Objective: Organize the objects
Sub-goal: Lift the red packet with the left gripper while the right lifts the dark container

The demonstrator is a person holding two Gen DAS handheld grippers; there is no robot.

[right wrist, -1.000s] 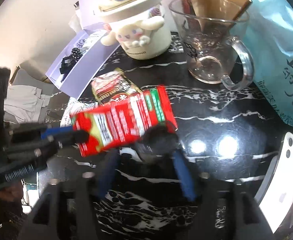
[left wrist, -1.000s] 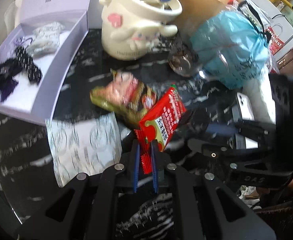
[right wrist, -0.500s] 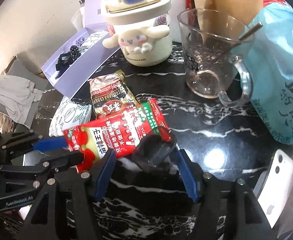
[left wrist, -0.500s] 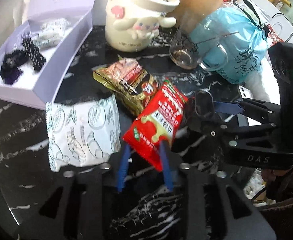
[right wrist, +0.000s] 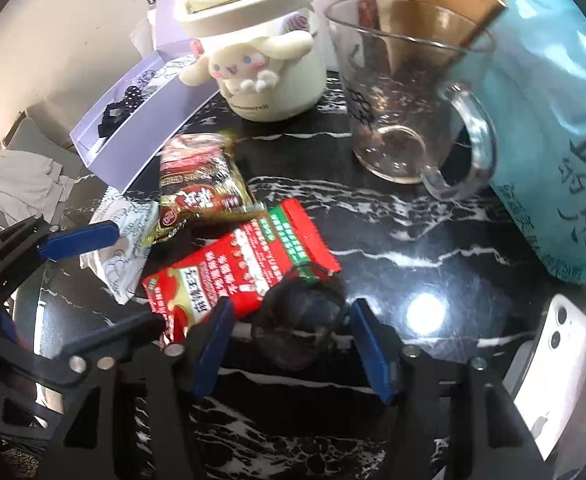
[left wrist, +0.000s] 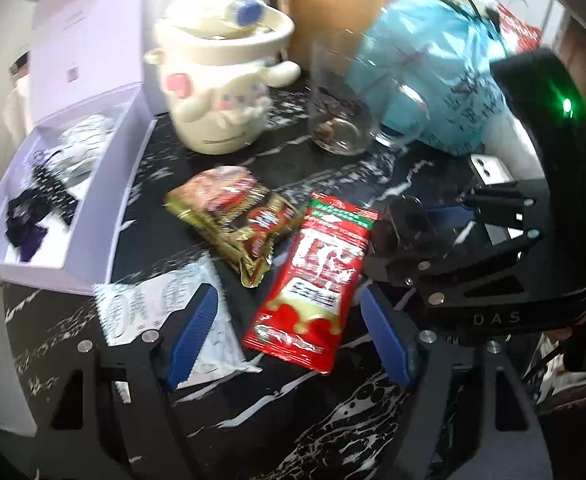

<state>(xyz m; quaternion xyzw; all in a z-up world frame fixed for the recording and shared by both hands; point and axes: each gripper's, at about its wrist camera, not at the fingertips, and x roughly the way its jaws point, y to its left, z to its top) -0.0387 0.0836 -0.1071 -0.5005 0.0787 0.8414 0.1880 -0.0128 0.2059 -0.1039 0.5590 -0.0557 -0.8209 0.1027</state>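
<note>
Left wrist view: the left gripper [left wrist: 289,320] hung over the black marble table [left wrist: 333,420], its blue pads spread wide and its jaws opening.
Red packet [left wrist: 317,280]: it lay flat on the table between the left pads, touched by neither, in the middle of the table.
Right gripper [left wrist: 421,236]: it stood just beside the red packet's far end; its jaws were closing around a dark round lid-like object [right wrist: 297,320], and contact with the pads could not be told.
Dark round object, right wrist view: it overlapped the corner of the red packet nearest the right gripper.
Gold-and-red packet [left wrist: 233,216]: it lay just beyond the red packet, toward the mug, their edges touching or nearly so.
White printed sachet [left wrist: 165,312]: it lay flat beside the left pad, near the table edge below the lilac box.
Lilac box [left wrist: 105,216]: it sat open at the table's left edge, with dark hair ties [left wrist: 37,204] inside.
Cream character mug [left wrist: 217,92]: it stood lidded at the far side of the table.
Glass cup [right wrist: 405,96]: it stood upright next to the mug, with a thin stick leaning inside.
Blue bag [right wrist: 553,128]: it stood behind the glass cup's handle.
White phone [right wrist: 553,376]: it lay at the table's right edge.
</note>
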